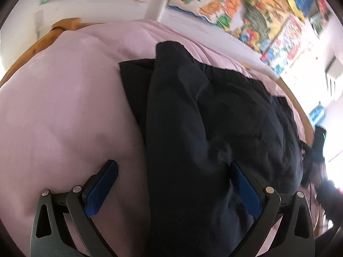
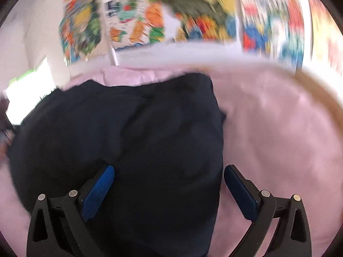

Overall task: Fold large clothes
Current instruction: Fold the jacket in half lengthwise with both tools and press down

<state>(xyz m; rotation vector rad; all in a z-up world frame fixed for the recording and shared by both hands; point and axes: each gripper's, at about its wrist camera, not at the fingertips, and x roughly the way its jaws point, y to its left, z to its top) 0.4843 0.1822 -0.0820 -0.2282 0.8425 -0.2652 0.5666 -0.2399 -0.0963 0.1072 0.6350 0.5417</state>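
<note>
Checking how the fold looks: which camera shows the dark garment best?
The left wrist view: the dark garment is sharper there, its layered folds and edges readable on the pink sheet. The right wrist view shows only a blurred dark mass.

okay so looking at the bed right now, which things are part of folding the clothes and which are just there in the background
Part of the job:
dark garment, lying on the pink bedsheet
left gripper, open above the garment
right gripper, open above the garment

Just there:
colourful posters on the wall
wooden bed frame
</note>
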